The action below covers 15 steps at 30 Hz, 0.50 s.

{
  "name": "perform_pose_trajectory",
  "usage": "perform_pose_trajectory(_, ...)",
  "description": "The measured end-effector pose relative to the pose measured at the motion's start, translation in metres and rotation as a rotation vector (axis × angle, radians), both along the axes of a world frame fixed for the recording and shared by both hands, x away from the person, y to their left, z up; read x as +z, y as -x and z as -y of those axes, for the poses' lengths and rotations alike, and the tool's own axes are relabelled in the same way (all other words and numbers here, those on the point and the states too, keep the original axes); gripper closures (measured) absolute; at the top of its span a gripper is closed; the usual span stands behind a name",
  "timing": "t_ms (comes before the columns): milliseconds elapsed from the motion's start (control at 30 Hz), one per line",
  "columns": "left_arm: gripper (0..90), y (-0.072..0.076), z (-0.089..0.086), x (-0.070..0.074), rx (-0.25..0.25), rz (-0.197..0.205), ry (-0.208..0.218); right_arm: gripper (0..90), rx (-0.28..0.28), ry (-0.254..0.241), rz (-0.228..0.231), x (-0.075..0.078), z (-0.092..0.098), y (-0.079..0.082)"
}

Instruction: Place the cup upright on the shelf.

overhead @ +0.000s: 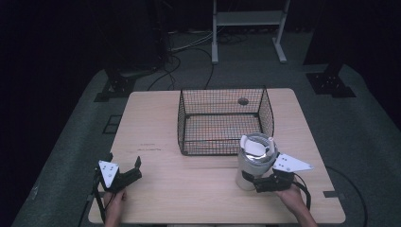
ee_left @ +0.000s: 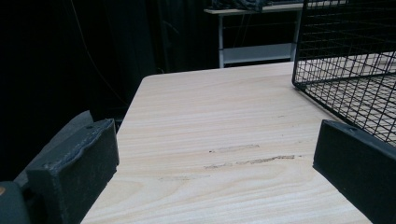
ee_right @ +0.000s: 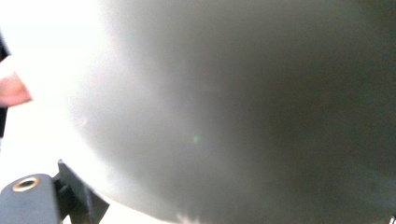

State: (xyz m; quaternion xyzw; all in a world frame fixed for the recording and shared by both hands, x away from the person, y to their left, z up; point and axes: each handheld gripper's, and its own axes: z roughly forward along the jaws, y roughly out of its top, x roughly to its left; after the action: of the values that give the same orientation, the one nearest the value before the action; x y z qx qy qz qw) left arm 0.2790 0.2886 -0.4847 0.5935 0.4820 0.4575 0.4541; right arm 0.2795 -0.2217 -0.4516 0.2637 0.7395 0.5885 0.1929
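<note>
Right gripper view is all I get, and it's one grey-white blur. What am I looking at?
Observer: A white cylindrical container, upright on the wooden table, pressed close to the right gripper.
Operator: What's beyond it?
Observer: A black wire basket, right behind the container, with nothing inside that I can see.
Operator: And the other hand?
Observer: The left gripper sits near the table's front left corner, jaws open on nothing.

both grippers were black with blocky foam-like jaws, each topped by a grey three-cornered plate (overhead: 108,172) with dark dots; a black cable (overhead: 305,191) trailed behind.
</note>
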Motion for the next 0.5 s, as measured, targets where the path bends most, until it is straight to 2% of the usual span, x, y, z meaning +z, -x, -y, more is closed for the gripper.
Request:
perform_pose_trajectory(67,0.0,0.0,0.0,0.0,0.0,0.001,0.001,8.5,0.001,-0.017,-0.002,0.004,0.002,0.0)
perform_pose_trajectory(200,0.0,0.0,0.0,0.0,0.0,0.0,0.001,8.5,-0.001,-0.015,-0.002,0.009,0.003,-0.001)
perform_pose_trajectory(500,0.0,0.0,0.0,0.0,0.0,0.0,0.001,8.5,0.033,-0.043,0.009,0.03,0.0,-0.002)
